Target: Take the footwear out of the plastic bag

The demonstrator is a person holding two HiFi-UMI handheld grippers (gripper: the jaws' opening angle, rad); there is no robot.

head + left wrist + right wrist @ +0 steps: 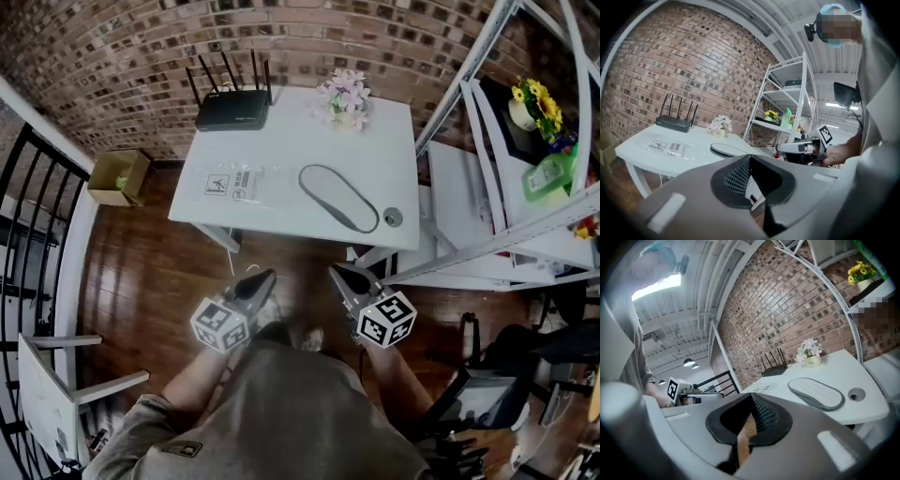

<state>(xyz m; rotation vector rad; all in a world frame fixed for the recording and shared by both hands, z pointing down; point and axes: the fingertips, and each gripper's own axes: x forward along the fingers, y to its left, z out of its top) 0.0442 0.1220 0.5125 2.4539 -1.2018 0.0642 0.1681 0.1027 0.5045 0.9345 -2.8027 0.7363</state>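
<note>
Left claw (262,276), right claw (337,273) both shut empty, white table (281,131), sole (339,198) beside plastic bag (239,183), brick wall (112,47)

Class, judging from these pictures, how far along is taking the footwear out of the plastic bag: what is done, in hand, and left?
Done, it seems: the grey footwear lies bare on the table beside the flat plastic bag. In hand: nothing; the left tongs and right tongs are shut and empty, short of the table. Left: apparently nothing.
</note>
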